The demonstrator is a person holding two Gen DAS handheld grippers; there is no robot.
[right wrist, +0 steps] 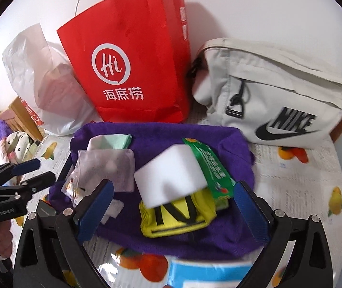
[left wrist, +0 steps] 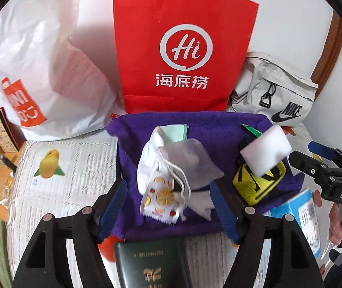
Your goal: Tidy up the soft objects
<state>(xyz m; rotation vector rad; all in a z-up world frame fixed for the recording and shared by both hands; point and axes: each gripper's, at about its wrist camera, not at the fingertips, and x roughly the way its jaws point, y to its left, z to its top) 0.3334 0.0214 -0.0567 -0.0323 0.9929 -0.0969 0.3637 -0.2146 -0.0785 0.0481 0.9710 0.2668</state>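
Close to the cameras, both grippers hang above the purple cloth (left wrist: pixel 132 144) with nothing in them. The left gripper (left wrist: pixel 168 199) has its jaws partly open over the white drawstring pouch (left wrist: pixel 185 158) and the fruit-print packet (left wrist: pixel 161 199). The right gripper (right wrist: pixel 171 213) has its jaws wide open around the white sponge (right wrist: pixel 171 175), which lies on the yellow pouch (right wrist: pixel 178 218), but its pads do not touch it. Soft things squash, so a gentle squeeze in the middle looks best. Farther back stand the red bag (right wrist: pixel 127 72) and the grey bag (right wrist: pixel 279 91).
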